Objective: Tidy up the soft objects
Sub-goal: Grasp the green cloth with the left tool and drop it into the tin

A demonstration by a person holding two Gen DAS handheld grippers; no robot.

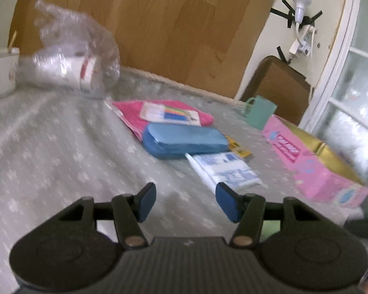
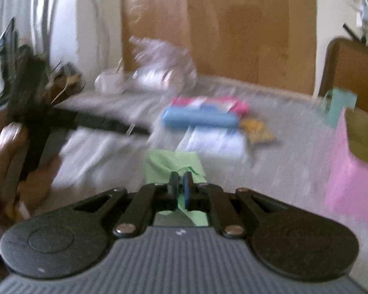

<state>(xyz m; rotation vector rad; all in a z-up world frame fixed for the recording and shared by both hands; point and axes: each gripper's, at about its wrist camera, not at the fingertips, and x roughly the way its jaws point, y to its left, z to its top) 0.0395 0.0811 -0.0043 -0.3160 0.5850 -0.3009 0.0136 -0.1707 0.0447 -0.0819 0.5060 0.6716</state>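
My right gripper [image 2: 181,183] is shut on a light green cloth [image 2: 176,163], which bunches up in front of the fingertips above the bed. My left gripper [image 1: 185,202] is open with nothing between its blue pads [image 1: 227,202], low over the grey flowered bedspread [image 1: 61,147]. Ahead of it lie a white and blue soft packet [image 1: 228,169], a blue pouch [image 1: 184,140] and a pink folded cloth [image 1: 164,117] with a small card on top. The right wrist view is blurred; it shows the left gripper [image 2: 137,129] and a hand [image 2: 24,176] holding it at the left.
An open pink box [image 1: 314,161] with a gold inside stands at the right, a teal mug [image 1: 258,111] behind it. A crumpled clear plastic bag [image 1: 73,56] and a white cup [image 1: 1,73] sit at the far left. A wooden headboard [image 1: 171,29] backs the bed.
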